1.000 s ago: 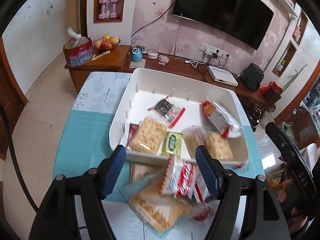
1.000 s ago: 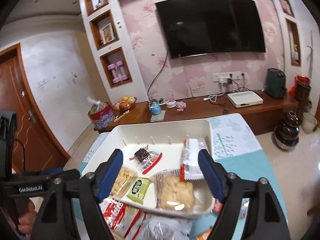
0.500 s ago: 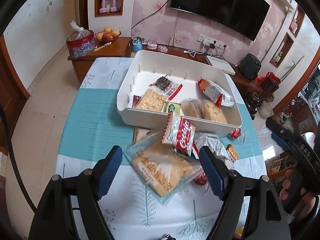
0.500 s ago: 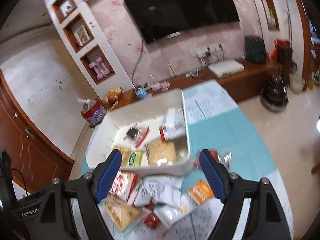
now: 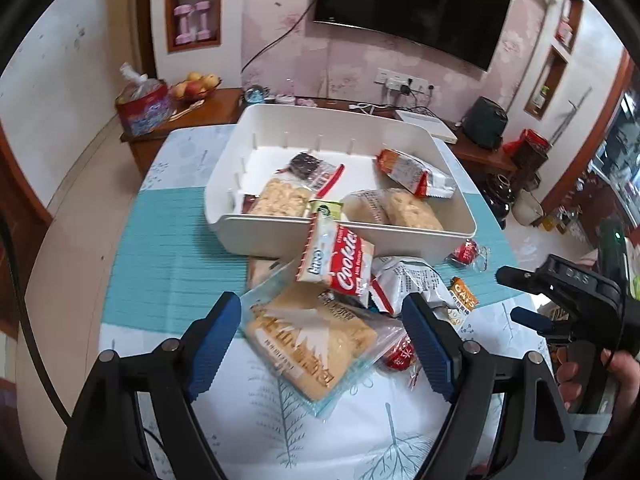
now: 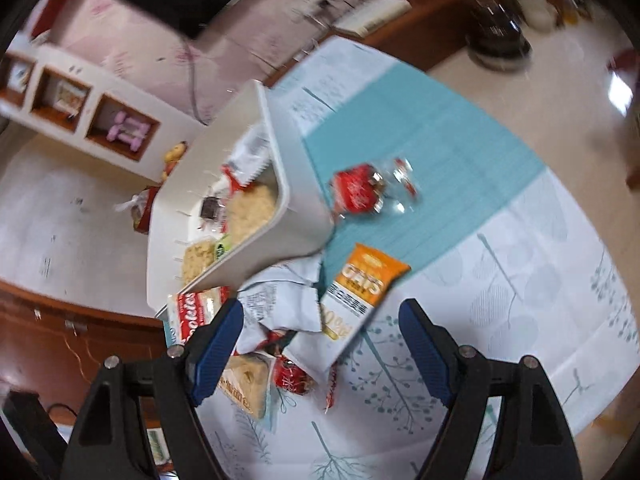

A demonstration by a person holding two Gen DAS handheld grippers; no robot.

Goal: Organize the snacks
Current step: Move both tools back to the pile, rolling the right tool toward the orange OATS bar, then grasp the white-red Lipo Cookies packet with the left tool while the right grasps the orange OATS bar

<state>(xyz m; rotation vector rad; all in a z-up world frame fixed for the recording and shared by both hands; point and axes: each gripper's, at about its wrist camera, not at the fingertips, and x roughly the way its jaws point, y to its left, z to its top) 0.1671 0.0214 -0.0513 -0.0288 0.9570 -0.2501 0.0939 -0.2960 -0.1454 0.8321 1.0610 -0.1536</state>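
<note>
A white bin holds several snack packs. It also shows in the right wrist view. In front of it lies a pile of loose snacks: a clear cracker pack, a red and white cookie pack, a white bag and an orange oats pack, which the right wrist view also shows. My left gripper is open and empty over the cracker pack. My right gripper is open and empty above the pile, near the oats pack.
A red wrapped candy lies on the teal cloth right of the bin. A wooden sideboard with fruit and a red bag stands behind the table. The right gripper's body is at the table's right edge.
Both grippers have pulled back from the bin toward the near side of the table. The right view has tilted down and rolled, now over the snack pile. Both stayed open.
</note>
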